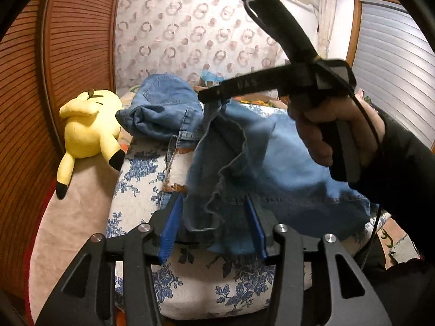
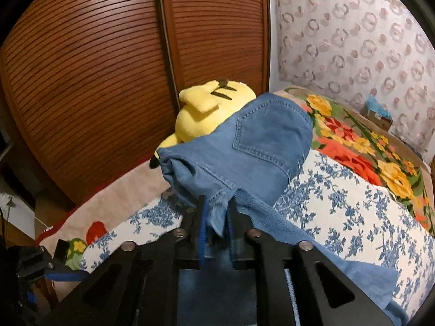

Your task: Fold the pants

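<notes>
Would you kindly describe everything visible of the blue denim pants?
The blue denim pants look like soft, light-washed cotton with a stitched back pocket and a frayed hem. They lie crumpled on the white blue-flowered bed cover, seat against the yellow plush toy. The right claw pinches a fold; the left claw straddles cloth, jaws apart.

pants on bed, plush toy behind

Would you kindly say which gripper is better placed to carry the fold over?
Right: the right gripper already pinches the blue denim pants; the left gripper looks open around loose cloth.
</notes>
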A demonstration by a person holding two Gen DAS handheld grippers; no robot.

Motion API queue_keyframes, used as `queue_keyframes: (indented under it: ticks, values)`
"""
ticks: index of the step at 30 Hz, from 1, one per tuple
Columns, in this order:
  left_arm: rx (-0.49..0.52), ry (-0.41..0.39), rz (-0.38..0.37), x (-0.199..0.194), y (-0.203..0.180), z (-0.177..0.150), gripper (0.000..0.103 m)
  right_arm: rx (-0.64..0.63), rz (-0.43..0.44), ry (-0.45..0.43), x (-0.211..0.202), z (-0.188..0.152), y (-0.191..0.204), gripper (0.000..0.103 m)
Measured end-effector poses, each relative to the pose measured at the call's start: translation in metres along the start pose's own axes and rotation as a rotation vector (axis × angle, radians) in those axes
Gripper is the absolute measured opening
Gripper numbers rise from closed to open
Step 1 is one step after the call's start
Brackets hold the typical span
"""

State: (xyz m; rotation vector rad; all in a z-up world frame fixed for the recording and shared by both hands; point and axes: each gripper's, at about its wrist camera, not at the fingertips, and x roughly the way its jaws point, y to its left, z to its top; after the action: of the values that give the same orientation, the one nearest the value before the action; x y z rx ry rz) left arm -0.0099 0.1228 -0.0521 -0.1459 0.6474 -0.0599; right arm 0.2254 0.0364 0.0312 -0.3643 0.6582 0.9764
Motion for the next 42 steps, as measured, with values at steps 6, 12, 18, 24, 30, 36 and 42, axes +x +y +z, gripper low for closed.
queue_keyframes:
  ticks: [6,12,18,24,30,36,42]
  values:
    - [0.027,-0.022,-0.025,0.003,-0.006,0.005,0.046,-0.020,-0.034,-0.029,-0.023,-0.009,-0.004,0.051]
    - [0.033,0.037,0.005,0.029,-0.005,0.008,0.046,0.039,-0.068,-0.070,-0.071,-0.049,-0.022,0.052]
    - [0.028,0.069,-0.009,0.044,-0.003,0.005,0.035,0.100,-0.134,-0.060,-0.109,-0.112,-0.039,0.052]
    - [0.025,0.032,-0.024,0.032,-0.002,0.008,0.007,0.168,-0.154,-0.020,-0.125,-0.166,-0.048,0.052]
    - [0.001,-0.046,-0.024,-0.007,0.002,0.015,0.007,0.219,-0.141,-0.004,-0.145,-0.195,-0.048,0.052]
    - [0.004,0.007,0.007,-0.003,0.005,0.002,0.007,0.246,-0.116,0.002,-0.163,-0.214,-0.043,0.052]
    - [-0.008,0.046,0.015,0.011,0.004,0.000,0.012,0.250,-0.085,0.014,-0.162,-0.220,-0.051,0.030]
